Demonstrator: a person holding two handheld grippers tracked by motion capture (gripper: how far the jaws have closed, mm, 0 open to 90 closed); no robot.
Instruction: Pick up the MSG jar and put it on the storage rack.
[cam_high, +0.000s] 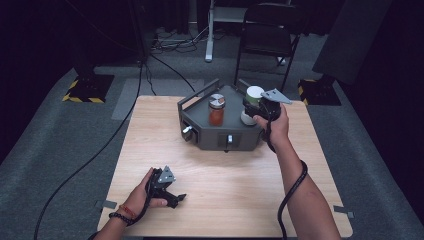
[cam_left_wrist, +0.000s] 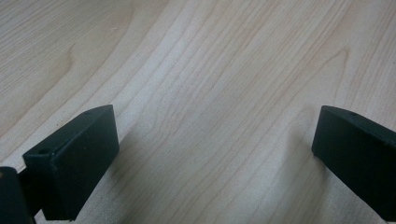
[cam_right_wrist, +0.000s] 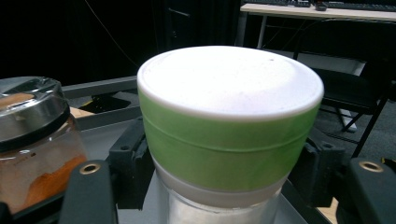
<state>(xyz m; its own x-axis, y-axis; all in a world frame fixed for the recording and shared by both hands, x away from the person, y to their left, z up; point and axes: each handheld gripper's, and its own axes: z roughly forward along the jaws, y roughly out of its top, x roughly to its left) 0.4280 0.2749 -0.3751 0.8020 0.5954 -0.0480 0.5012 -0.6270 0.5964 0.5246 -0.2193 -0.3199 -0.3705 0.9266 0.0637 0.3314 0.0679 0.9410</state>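
Note:
A jar with a green and white lid (cam_high: 254, 95) stands at the right end of a dark grey tray (cam_high: 200, 136) on the far half of the table. My right gripper (cam_high: 253, 113) is shut on this jar below the lid. In the right gripper view the jar (cam_right_wrist: 229, 121) sits between the black pads (cam_right_wrist: 130, 161). A glass spice jar (cam_high: 216, 111) with orange powder and a metal lid stands in the tray to its left, and in the right gripper view this spice jar (cam_right_wrist: 32, 140) is at the left edge. My left gripper (cam_high: 177, 198) rests open on the table's near left, nothing between its jaws (cam_left_wrist: 215, 154).
The wooden table (cam_high: 235, 175) has bare surface between the tray and my left hand. The tray has raised rails and two knobs on its front wall. A black folding chair (cam_high: 270, 35) and cables lie on the floor beyond the table.

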